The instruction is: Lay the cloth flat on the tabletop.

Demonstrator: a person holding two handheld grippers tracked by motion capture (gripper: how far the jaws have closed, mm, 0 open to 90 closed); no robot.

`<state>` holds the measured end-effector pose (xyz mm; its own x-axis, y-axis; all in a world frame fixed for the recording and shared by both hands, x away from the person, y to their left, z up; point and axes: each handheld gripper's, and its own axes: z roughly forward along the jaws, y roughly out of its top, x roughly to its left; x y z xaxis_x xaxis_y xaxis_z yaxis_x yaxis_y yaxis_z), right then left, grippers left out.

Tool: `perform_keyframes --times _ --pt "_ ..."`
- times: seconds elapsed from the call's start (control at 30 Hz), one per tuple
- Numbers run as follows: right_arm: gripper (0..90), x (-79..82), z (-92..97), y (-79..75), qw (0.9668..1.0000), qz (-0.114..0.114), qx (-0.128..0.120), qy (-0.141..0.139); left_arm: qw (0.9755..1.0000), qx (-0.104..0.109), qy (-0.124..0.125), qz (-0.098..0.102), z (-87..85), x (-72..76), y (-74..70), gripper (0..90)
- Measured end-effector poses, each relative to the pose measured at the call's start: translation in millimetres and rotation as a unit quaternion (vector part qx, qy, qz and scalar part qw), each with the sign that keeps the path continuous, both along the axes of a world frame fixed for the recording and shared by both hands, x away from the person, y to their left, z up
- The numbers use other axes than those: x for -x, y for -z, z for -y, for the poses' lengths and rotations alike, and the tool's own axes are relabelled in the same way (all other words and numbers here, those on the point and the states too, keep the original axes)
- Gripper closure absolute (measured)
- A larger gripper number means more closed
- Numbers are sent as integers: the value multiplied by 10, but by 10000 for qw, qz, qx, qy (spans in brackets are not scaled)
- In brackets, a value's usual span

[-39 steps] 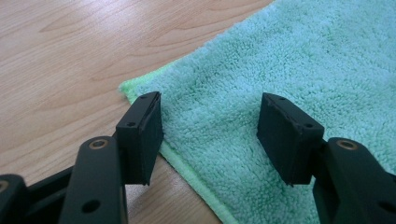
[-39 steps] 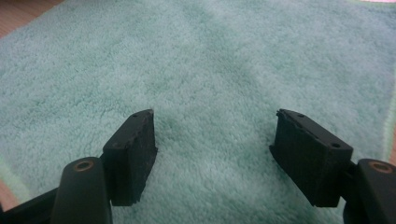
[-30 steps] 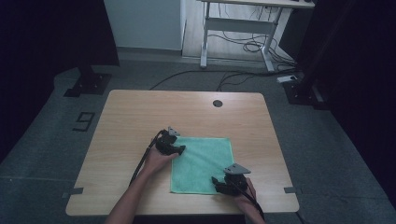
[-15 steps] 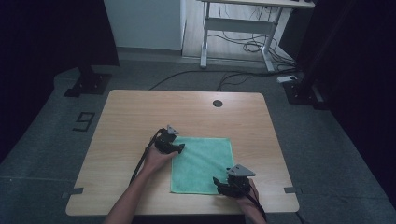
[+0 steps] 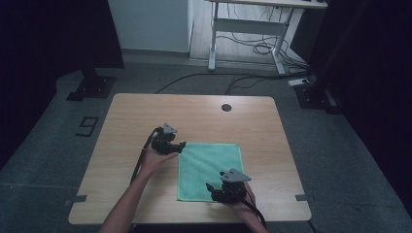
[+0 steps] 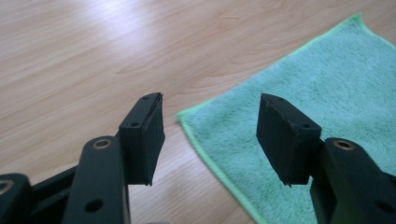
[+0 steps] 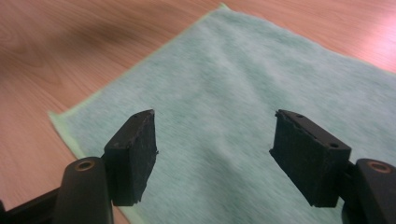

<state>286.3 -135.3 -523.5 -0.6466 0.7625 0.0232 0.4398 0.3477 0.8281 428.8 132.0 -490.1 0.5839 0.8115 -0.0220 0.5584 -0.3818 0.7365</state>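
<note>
A green cloth lies flat on the wooden table, right of centre toward the near edge. My left gripper hovers at the cloth's far left corner, open, with that corner below the gap between its jaws. My right gripper is over the cloth's near edge, pointing left, also open. In the right gripper view the cloth spreads under and beyond the jaws, nothing pinched between them. Both hands come in from the bottom of the high view.
A dark round grommet is set in the table near its far edge. Beyond the table stand a white desk frame with cables on the floor and a black stand base at the left.
Both grippers have lifted a little off the cloth. The left one shifted slightly at the far left corner, the right one moved a little along the near edge. The cloth lies as before.
</note>
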Motion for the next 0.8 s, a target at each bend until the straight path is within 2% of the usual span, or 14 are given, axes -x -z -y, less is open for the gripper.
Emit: perform_keyframes --times 0.17,0.23,0.4,0.8 --pt "304 4 -153 -7 9999 16 -25 -160 10000 -3 -94 -23 -110 -6 -15 413" --pt "305 -1 -270 6 9996 23 -25 -272 9999 9 -141 -52 -158 -13 -5 413" --pt "307 -17 -415 30 9992 -10 -78 -393 9995 168 -223 -140 -201 -34 31 423" --pt "310 -30 -573 66 9988 -24 -76 -485 9997 120 -184 -144 -134 -74 75 431"
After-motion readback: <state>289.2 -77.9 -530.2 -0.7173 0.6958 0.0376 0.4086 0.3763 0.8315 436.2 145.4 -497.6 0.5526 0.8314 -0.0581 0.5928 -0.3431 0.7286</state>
